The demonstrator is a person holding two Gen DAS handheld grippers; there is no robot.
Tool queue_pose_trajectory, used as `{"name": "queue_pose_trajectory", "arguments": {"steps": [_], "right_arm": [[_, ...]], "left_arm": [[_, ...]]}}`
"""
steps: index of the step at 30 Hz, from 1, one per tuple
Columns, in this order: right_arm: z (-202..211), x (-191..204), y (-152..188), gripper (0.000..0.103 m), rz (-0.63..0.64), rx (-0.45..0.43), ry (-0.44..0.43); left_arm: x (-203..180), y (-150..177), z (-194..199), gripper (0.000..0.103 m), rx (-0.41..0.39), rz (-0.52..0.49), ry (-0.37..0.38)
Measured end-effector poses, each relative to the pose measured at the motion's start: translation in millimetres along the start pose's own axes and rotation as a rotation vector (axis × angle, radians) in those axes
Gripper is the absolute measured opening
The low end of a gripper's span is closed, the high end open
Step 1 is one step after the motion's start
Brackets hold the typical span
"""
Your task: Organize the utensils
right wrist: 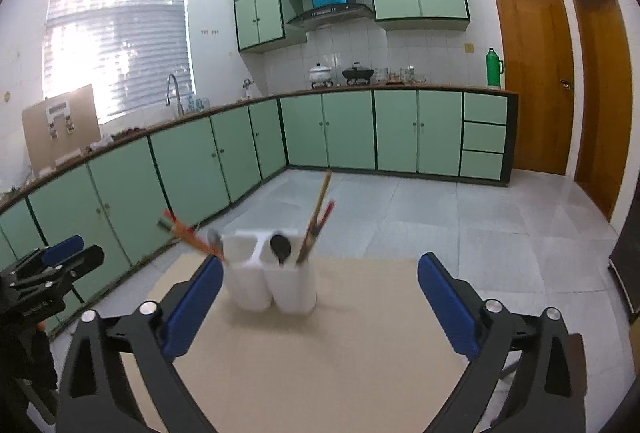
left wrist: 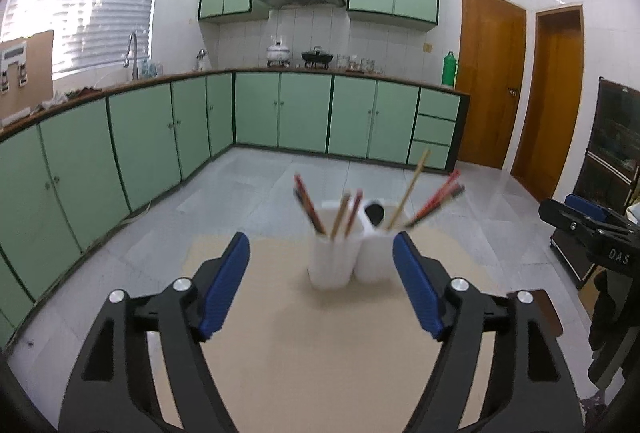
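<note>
A white holder (left wrist: pixel 346 257) stands upright on a beige table (left wrist: pixel 320 353), its compartments joined side by side; chopsticks (left wrist: pixel 308 207) lean out of it in several directions, reddish ones and pale wooden ones, though blur hides how many; a dark rounded utensil (right wrist: pixel 280 248) sits in 1 middle compartment, and what it is cannot be told.

The left gripper (left wrist: pixel 320 287) hangs above the table with its 2 blue pads spread wide and nothing between them; the holder sits just ahead, between the fingertips in the left wrist view, not touching them.

The right gripper (right wrist: pixel 320 307) is likewise spread wide and holds nothing; in the right wrist view the holder stands ahead and a little left of centre, close to the left pad (right wrist: pixel 192 307).

Each gripper shows at the edge of the other's view; green cabinets (left wrist: pixel 160 137) and 2 wooden doors (left wrist: pixel 492 77) stand behind.
</note>
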State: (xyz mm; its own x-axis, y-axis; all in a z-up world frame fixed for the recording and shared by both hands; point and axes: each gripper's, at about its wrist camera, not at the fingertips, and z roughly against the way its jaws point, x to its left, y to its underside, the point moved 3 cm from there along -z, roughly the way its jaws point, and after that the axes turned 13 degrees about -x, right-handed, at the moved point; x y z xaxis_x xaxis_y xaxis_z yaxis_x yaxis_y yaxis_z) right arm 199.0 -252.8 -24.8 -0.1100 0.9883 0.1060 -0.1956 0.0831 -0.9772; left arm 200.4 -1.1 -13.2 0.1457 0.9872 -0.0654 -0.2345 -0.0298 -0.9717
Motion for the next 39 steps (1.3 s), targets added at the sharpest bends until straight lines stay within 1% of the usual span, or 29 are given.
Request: {"name": "queue_pose_trajectory", "arguments": {"steps": [1, 3, 6, 10, 14, 20, 28, 39], "right_arm": [[5.3, 3.1, 5.0, 0.097, 0.003, 0.008, -0.004], [15.7, 9.6, 14.6, 0.097, 0.005, 0.026, -0.018], [28.9, 17.9, 25.9, 0.097, -0.001, 0.049, -0.031], [45.7, 24.1, 35.2, 0.097, -0.030, 0.065, -0.046], [58.1, 32.0, 35.1, 0.097, -0.024, 0.073, -0.058], [76.6, 41.8, 22.8, 0.097, -0.026, 0.056, -0.082], [99.0, 57.3, 3.3, 0.097, -0.004, 0.006, -0.113], [111.7, 66.0, -8.0, 0.097, 0.018, -0.028, -0.128]], "left_arm": [[0.5, 5.2, 4.7, 0.074, 0.011, 0.001, 0.001], [0.8, 15.3, 16.4, 0.081, 0.032, 0.007, -0.005], [2.8, 26.3, 31.3, 0.086, 0.047, 0.013, -0.010], [2.6, 35.1, 51.6, 0.089, 0.066, 0.033, 0.002], [-0.4, 37.3, 68.5, 0.090, 0.059, 0.035, 0.015], [-9.7, 23.2, 85.7, 0.090, 0.021, 0.023, 0.017], [-19.7, 1.4, 106.2, 0.090, -0.031, 0.001, 0.014], [-27.6, -7.3, 124.8, 0.091, -0.071, -0.019, 0.008]]}}
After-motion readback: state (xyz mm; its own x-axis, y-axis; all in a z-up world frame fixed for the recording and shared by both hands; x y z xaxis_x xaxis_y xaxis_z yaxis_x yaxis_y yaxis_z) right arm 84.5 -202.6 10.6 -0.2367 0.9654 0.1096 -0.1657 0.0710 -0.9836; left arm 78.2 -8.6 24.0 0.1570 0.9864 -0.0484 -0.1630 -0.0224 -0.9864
